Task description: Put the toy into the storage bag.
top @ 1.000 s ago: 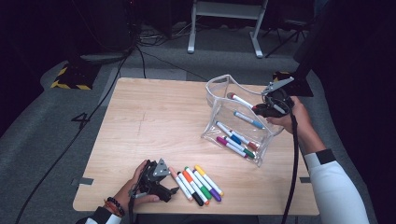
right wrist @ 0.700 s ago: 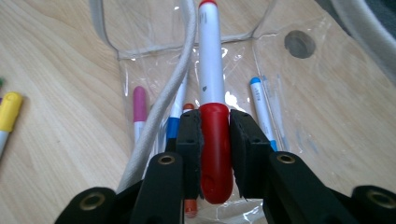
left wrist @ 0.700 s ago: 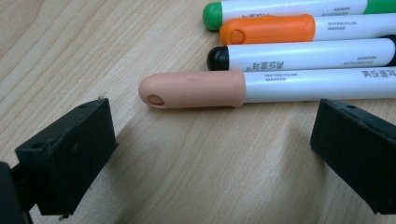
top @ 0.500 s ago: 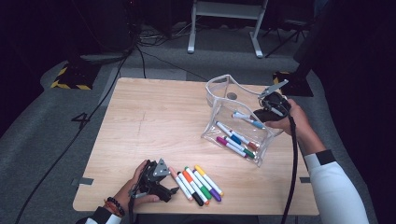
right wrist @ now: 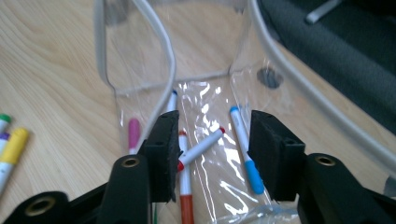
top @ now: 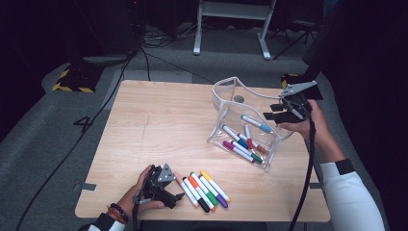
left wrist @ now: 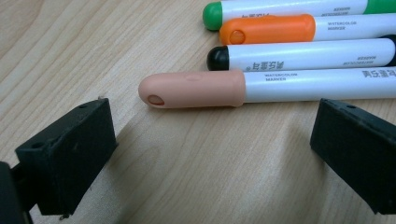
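With your right hand-held gripper (top: 281, 111) open and empty over the clear pouch (top: 231, 98) at the worktop's right edge, close your open left hand-held gripper (left wrist: 212, 140) on the peach marker (left wrist: 243, 87) near the front edge next.

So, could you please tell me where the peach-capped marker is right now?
In the left gripper view, the peach-capped marker lies on the table just ahead of the open left tongs, nearest of the row, beside the black-capped marker.

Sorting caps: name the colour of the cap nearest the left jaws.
Pale peach cap, clearest in the left gripper view.
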The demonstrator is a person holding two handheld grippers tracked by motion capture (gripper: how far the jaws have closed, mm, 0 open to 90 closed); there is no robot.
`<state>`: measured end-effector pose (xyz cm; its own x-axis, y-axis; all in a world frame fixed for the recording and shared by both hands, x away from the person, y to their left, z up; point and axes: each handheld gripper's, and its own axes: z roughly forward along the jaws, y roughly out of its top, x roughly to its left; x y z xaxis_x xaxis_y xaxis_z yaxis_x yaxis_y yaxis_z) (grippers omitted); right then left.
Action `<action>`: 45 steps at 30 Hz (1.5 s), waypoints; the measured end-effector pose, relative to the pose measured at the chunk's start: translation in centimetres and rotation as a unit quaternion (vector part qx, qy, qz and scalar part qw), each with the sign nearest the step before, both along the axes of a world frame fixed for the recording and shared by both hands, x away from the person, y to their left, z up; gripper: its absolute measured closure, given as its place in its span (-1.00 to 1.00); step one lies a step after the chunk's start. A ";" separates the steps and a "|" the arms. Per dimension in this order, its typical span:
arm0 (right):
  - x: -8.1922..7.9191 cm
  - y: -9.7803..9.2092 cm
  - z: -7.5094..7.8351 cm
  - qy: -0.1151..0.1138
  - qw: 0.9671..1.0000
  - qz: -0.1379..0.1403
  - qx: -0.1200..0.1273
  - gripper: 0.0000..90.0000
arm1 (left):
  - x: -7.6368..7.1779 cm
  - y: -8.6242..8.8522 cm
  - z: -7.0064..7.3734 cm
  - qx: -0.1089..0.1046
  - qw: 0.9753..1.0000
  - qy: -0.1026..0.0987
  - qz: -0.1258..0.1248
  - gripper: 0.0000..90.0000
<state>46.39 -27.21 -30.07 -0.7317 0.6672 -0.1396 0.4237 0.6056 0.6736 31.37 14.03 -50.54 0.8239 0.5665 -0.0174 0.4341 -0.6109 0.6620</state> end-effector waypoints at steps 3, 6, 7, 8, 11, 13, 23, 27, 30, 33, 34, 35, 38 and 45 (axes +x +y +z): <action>-1.4 -0.6 1.1 -0.027 0.999 0.015 0.038 0.09 | 0.0 0.0 0.0 0.000 1.000 0.000 0.000 -0.99; -3.2 -0.6 1.9 -0.050 0.997 0.031 0.056 0.01 | 0.0 0.0 0.0 0.000 1.000 0.000 0.000 -0.99; -3.9 -0.6 2.1 -0.060 0.996 0.038 0.059 0.00 | 0.0 0.0 0.0 0.000 1.000 0.000 0.000 -0.99; -4.5 -0.6 2.2 -0.064 0.995 0.045 0.065 -0.05 | 0.0 0.0 0.0 0.000 1.000 0.000 0.000 -0.99; -6.3 -0.4 2.1 -0.079 0.993 0.056 0.070 -0.13 | 0.0 0.0 0.0 0.000 1.000 0.000 0.000 -0.99; -7.5 -0.2 1.9 -0.083 0.991 0.067 0.075 -0.17 | 0.0 0.0 0.0 0.000 1.000 0.000 0.000 -0.99; -12.2 1.4 -2.0 -0.085 0.987 0.106 0.085 -0.27 | 0.0 0.0 0.0 0.001 1.000 -0.001 0.001 -0.99; -13.1 2.7 -4.8 -0.078 0.987 0.117 0.076 -0.26 | 0.0 0.0 0.0 0.001 1.000 0.000 0.001 -0.99; -13.3 4.2 -7.1 -0.063 0.987 0.131 0.065 -0.25 | 0.0 0.0 0.0 0.001 1.000 0.000 0.001 -0.99; -13.2 6.2 -9.9 -0.035 0.986 0.152 0.066 -0.22 | 0.0 0.0 0.0 0.001 1.000 0.000 0.001 -0.99; -13.1 6.9 -10.7 -0.030 0.985 0.159 0.066 -0.21 | 0.0 0.0 0.0 0.001 1.000 0.000 0.001 -0.99; -12.9 7.7 -11.5 -0.020 0.984 0.165 0.069 -0.20 | 0.0 0.0 0.0 0.001 1.000 -0.001 0.001 -0.99; -12.2 9.8 -13.6 -0.004 0.982 0.180 0.065 -0.14 | 0.0 0.0 0.0 0.001 1.000 0.000 0.001 -0.99; -10.4 12.5 -16.4 0.037 0.978 0.198 0.056 -0.06 | 0.0 0.0 0.0 0.001 1.000 0.000 0.000 -0.99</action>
